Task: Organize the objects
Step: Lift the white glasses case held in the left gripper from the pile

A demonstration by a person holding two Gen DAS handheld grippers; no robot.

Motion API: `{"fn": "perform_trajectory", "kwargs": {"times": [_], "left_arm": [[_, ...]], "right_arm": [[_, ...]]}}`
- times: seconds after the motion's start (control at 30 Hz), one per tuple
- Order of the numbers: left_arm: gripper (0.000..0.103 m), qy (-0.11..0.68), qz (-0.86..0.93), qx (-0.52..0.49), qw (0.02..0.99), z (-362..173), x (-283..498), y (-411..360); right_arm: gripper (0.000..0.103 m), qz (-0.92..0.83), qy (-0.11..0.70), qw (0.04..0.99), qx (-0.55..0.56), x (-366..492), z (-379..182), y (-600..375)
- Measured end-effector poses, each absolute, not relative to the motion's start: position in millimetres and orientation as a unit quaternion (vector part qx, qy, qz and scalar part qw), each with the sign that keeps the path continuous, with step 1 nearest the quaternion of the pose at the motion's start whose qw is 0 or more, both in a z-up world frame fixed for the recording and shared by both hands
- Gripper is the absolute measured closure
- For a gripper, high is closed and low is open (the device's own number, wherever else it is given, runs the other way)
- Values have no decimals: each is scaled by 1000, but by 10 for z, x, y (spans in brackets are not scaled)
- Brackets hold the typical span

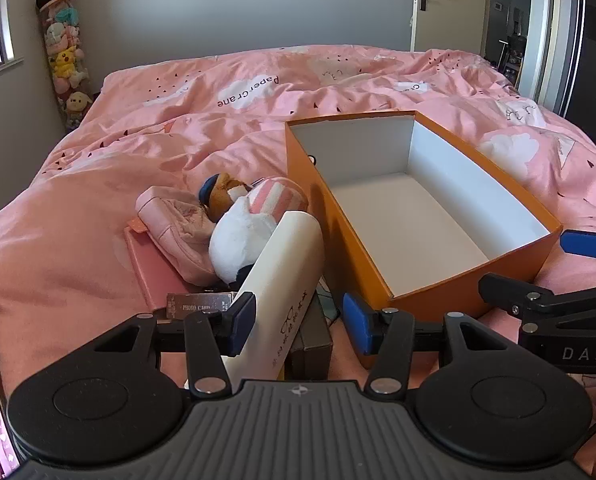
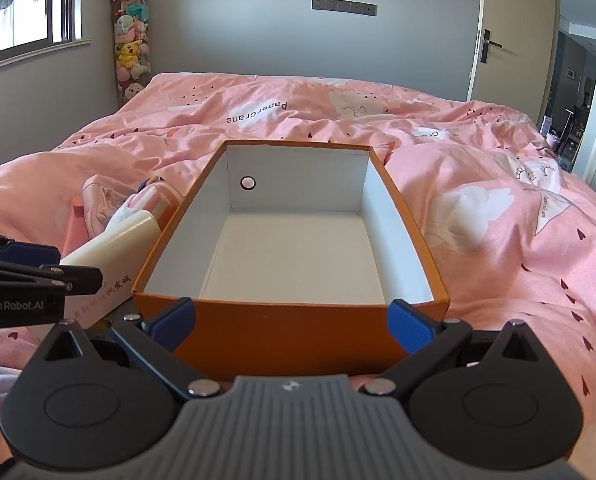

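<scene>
Pink bedding [image 1: 77, 208] supports an empty orange box [image 2: 298, 332] at frame centre; both the left gripper [image 1: 298, 316] and right gripper [image 2: 291, 320] gape, risking nudging the white tube [image 1: 285, 276] off its pile.

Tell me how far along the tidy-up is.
Nothing looks packed yet: the orange box is empty. In hand: the left gripper is open around the cream tube, not clamped; the right gripper is open at the box's near wall. Left: tube, plush toy, pink pouch, pink book and photo card box.
</scene>
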State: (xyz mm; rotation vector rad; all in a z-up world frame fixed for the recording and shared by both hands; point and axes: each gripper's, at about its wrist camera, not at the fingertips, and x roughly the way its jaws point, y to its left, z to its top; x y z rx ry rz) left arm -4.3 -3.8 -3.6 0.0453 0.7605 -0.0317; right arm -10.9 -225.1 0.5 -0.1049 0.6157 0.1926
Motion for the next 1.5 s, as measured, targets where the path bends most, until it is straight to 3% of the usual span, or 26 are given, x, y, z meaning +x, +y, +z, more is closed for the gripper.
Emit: {"fn": "perform_trajectory", "kwargs": {"times": [1.5], "left_arm": [[44,375,-28,32,926,-86,-47,-76]], "right_arm": [[1,81,328,940,-52,-70,-27,-2251]]}}
